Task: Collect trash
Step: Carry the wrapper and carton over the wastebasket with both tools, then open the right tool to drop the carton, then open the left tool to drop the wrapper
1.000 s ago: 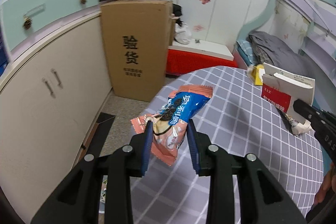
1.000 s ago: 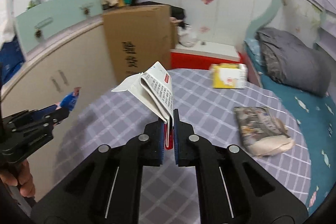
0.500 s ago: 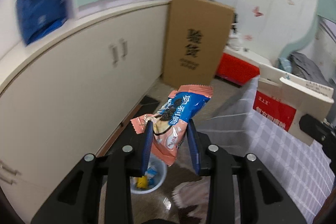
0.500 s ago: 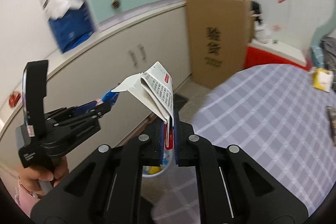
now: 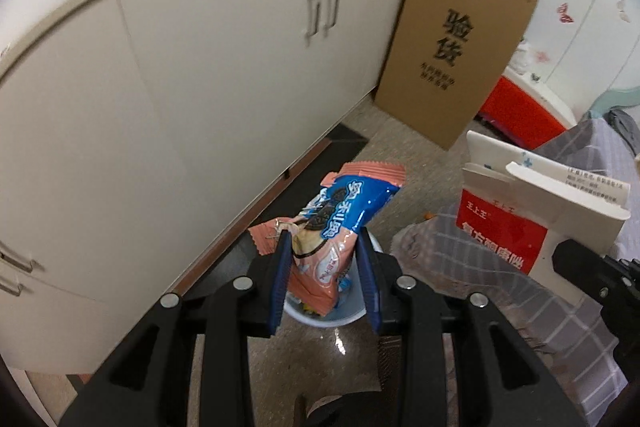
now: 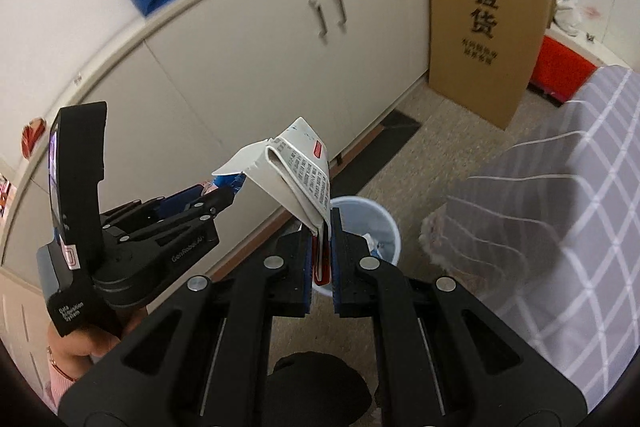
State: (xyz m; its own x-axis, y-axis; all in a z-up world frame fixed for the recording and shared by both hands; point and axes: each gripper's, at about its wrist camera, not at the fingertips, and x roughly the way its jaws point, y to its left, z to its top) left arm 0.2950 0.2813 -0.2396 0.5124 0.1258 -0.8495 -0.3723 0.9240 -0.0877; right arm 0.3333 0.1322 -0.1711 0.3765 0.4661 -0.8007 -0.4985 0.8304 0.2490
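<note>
My left gripper is shut on a pink and blue cookie wrapper, which stands up between its blue pads. Right below it on the floor sits a small pale blue bin with some trash inside. My right gripper is shut on a flattened white and red carton. The same bin shows just beyond its fingers. In the left wrist view the carton hangs at the right. In the right wrist view the left gripper is at the left, held by a hand.
A long cream cabinet runs along the left, with a dark mat at its foot. A tall cardboard box leans at the far end. The table's grey checked cloth hangs at the right. A red box lies behind.
Both grippers have swung left off the table and tipped downward, each still holding its item. The bin on the floor has come into view beneath them.
</note>
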